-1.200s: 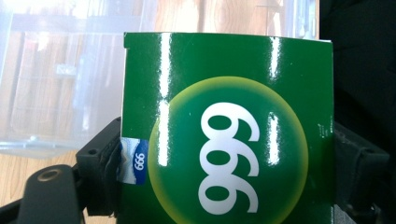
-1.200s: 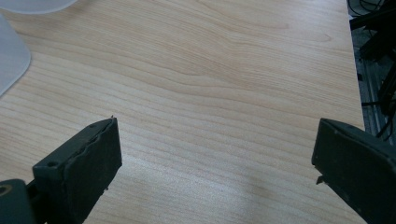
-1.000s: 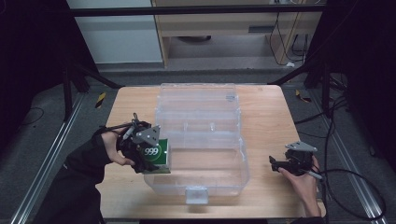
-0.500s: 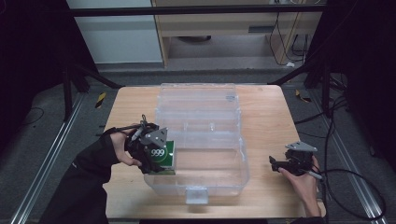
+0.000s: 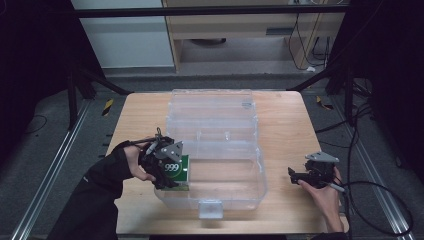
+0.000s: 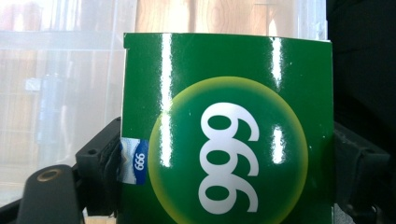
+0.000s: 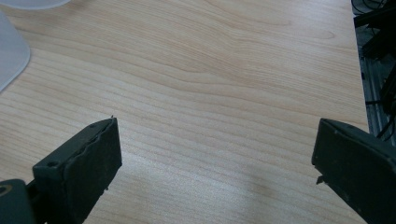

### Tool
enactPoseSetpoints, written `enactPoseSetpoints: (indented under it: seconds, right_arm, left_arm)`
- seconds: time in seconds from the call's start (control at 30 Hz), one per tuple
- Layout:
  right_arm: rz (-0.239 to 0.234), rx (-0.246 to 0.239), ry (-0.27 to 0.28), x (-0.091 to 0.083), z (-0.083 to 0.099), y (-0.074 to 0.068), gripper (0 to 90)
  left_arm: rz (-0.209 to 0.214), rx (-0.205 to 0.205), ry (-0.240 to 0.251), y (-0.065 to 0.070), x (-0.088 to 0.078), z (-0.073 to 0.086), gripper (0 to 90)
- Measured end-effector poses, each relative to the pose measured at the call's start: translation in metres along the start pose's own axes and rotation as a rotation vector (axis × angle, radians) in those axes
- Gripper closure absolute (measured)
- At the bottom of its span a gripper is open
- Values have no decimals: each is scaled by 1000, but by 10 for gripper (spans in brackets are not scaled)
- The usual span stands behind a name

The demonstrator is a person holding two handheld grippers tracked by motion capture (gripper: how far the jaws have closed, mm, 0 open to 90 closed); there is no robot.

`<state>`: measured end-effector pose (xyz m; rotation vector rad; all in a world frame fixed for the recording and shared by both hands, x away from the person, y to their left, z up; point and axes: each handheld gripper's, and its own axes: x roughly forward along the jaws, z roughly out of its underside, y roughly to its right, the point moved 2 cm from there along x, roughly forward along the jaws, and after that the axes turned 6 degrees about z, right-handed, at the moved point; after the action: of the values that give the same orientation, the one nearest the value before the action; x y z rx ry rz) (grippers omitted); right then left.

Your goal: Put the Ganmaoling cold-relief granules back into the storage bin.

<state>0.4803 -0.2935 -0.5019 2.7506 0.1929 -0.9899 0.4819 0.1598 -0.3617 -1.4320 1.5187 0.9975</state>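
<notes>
Item: green box [image 6: 224,135], glossy card, printed "999" in a yellow-ringed circle. It was held in the left gripper [image 5: 167,167], whose fingers [image 6: 100,163] pinched it across its two narrow sides. It hung at the near left corner of the clear plastic bin [image 5: 235,195], over the bin's left wall and partly inside.

Landmark: the clear plastic bin sat mid-table [image 5: 280,120], its lid open and lying flat beyond it.

Handling, as judged: a light, thin-walled carton, probably stiff enough along its edges but likely to dent under a hard squeeze on the broad faces. The shiny print looked slippery, so a firm hold low across the narrow sides, as it was taken here, seemed the safest place. It should stand or lie flat on the bin floor without trouble.

Right gripper [image 5: 302,176]: to the right of the bin, low over bare table, fingers [image 7: 77,172] spread wide with nothing between them.
</notes>
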Motion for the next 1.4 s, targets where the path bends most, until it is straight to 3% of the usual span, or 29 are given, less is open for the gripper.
enactPoseSetpoints:
  seconds: [0.97,1.2,1.27,1.4]
  right_arm:
    - [0,-2,-6,1,1,-1,16]
    - [0,-2,-7,1,1,-1,14]
    - [1,-3,-8,0,1,-1,14]
    - [0,-4,-9,1,1,-1,14]
  left_arm:
    - [27,-36,-22,-2,36,14,142]
    - [21,-46,-50,-3,42,15,134]
    - [29,-56,-38,-3,42,14,129]
    - [8,-52,-8,-3,34,12,144]
